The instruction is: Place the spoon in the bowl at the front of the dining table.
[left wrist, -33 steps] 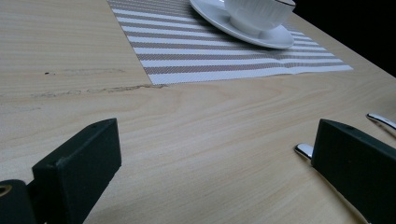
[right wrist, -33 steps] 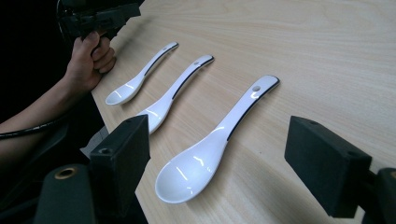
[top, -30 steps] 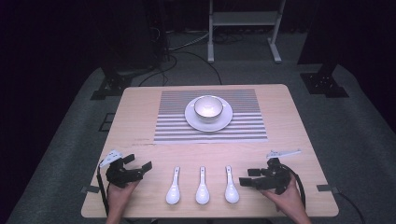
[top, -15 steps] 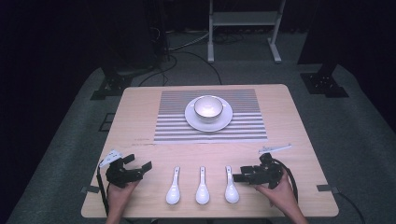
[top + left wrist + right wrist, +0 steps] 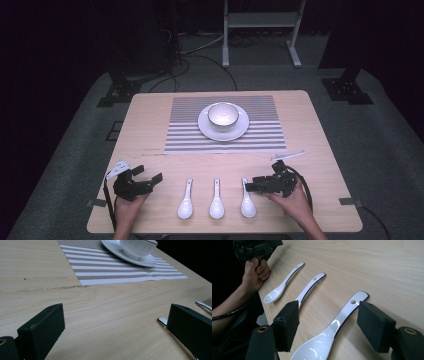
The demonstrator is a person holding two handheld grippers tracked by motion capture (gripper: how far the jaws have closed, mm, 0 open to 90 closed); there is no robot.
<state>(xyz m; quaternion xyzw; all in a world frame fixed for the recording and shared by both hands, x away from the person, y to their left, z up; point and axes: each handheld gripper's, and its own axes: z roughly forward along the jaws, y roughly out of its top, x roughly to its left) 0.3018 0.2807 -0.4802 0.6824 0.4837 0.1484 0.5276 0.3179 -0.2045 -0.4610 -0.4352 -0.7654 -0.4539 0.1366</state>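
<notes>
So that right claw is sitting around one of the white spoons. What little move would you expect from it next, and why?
Probably it closes the rest of the way on the handle. The right gripper straddles the rightmost spoon, one jaw on each side, with a gap left on both sides. The jaws have just been closing, and the spoon lies flat on the table, so a pinch must come before any lift.

A dark studio lab: lone table (image 5: 150,125) (black surroundings), floor cables (image 5: 200,55), stand (image 5: 260,30).
</notes>
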